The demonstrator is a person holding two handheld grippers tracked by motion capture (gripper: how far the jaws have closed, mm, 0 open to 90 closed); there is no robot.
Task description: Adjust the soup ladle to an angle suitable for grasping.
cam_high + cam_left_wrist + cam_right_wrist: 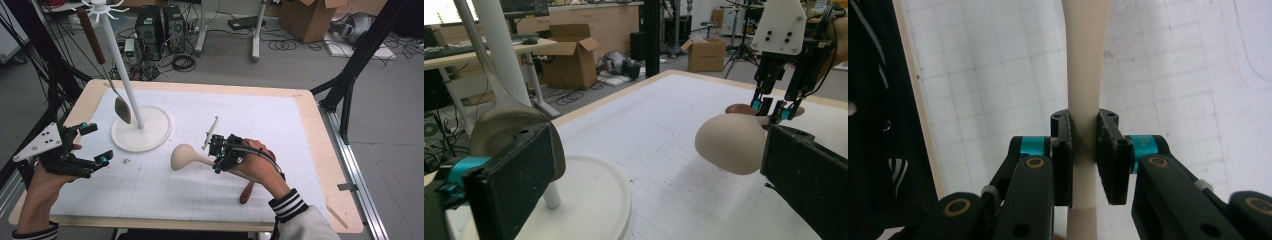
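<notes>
A cream ladle (182, 156) with a brown handle end (246, 192) lies across the white mat, bowl toward the left. My right gripper (218, 156) is shut on its cream handle (1085, 75), the pads pressed on both sides of my right gripper's (1084, 145) hold. A white hook stand (141, 129) rises at the left, and a metal spoon (122, 109) with a brown handle hangs from it. My left gripper (95, 145) is open beside the stand's base, holding nothing. In the left gripper view the ladle bowl (731, 142) floats between the wide jaws of my left gripper (656, 165).
The white mat (210, 105) covers a wooden table (320, 130). Black frame legs (350, 75) stand at the right and left. Computer towers (160, 25) and cardboard boxes (310, 17) sit on the floor beyond. The stand's pole (499, 45) and base (594, 200) are close to my left gripper.
</notes>
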